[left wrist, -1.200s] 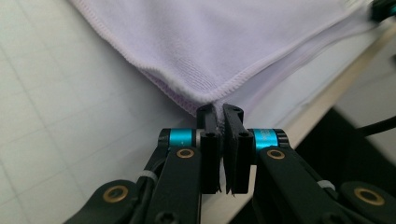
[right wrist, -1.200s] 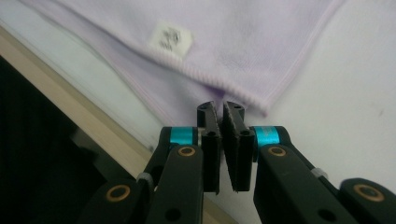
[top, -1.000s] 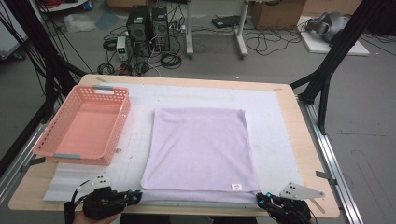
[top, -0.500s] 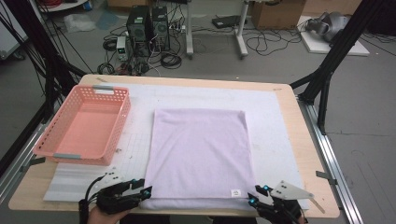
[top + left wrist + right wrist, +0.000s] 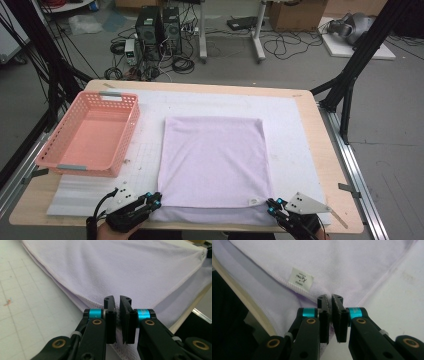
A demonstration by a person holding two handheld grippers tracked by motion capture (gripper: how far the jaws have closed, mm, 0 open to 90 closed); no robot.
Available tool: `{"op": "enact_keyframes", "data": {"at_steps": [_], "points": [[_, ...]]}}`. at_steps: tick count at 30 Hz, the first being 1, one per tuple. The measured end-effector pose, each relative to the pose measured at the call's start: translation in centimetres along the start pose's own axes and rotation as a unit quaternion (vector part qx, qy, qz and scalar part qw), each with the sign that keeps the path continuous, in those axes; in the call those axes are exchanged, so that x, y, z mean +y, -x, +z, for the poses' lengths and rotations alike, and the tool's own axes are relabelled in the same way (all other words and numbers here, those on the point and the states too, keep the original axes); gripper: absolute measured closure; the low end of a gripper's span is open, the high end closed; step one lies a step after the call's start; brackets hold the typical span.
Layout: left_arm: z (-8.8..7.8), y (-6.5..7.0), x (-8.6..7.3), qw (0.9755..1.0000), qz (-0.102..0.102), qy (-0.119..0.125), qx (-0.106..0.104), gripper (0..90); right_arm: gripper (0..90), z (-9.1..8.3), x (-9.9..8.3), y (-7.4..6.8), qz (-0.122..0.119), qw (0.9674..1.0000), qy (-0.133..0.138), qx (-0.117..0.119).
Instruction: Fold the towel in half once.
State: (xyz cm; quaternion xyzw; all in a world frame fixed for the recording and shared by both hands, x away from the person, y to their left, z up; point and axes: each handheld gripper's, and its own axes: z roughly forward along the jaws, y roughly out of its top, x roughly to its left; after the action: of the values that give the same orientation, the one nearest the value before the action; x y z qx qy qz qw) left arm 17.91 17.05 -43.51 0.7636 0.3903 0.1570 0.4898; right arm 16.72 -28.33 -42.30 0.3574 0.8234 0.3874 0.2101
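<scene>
A lilac towel (image 5: 215,160) lies folded flat on the white mat (image 5: 295,130). My left gripper (image 5: 156,200) is at its near left corner. In the left gripper view the jaws have just been closing and now pinch the towel's (image 5: 125,270) edge in the left gripper (image 5: 117,300). My right gripper (image 5: 272,204) is at the near right corner, beside the small white label (image 5: 253,201). Its jaws have also just been closing, and the right gripper (image 5: 330,298) holds lilac cloth (image 5: 349,265) just below the label (image 5: 302,280).
A pink plastic basket (image 5: 95,132) stands on the left of the mat, with nothing in it. The wooden table's near edge (image 5: 60,217) runs just under both hands. Black frame legs, cables and computer cases stand on the floor beyond the table.
Both grippers moved inward and forward to the towel's near corners, the left one farther. Their jaws opened and then closed on the cloth.
</scene>
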Motion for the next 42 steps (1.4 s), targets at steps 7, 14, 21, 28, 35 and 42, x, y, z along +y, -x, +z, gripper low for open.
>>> {"op": "enact_keyframes", "data": {"at_steps": [7,14,21,28,35,42], "points": [[-0.1,0.1,0.1,1.0,0.004,0.007,-0.001,86.1,85.2,0.3,0.0,0.1,-0.001,1.0,-0.002,-0.004],[-1.6,-0.3,0.6,0.9976,-0.043,0.044,-0.033,87.6,85.6,-1.2,0.1,0.4,0.023,0.9992,0.025,0.021],[-2.9,-0.5,0.4,0.9963,-0.06,0.033,-0.053,87.5,85.6,-2.8,0.6,-0.2,0.005,0.9981,0.015,0.06],[-2.3,0.6,-1.6,0.9948,-0.041,-0.059,-0.073,86.8,85.1,-2.4,-1.1,-0.4,0.001,0.9955,-0.049,0.081],[-2.1,-0.8,-1.0,0.9962,-0.067,-0.018,-0.052,52.6,62.1,-2.5,-1.4,1.0,0.066,0.9957,0.003,0.065],[0.0,-2.8,-0.3,0.9945,-0.101,-0.023,-0.016,48.1,57.9,1.2,-1.4,2.3,0.102,0.9944,-0.027,-0.006]]}}
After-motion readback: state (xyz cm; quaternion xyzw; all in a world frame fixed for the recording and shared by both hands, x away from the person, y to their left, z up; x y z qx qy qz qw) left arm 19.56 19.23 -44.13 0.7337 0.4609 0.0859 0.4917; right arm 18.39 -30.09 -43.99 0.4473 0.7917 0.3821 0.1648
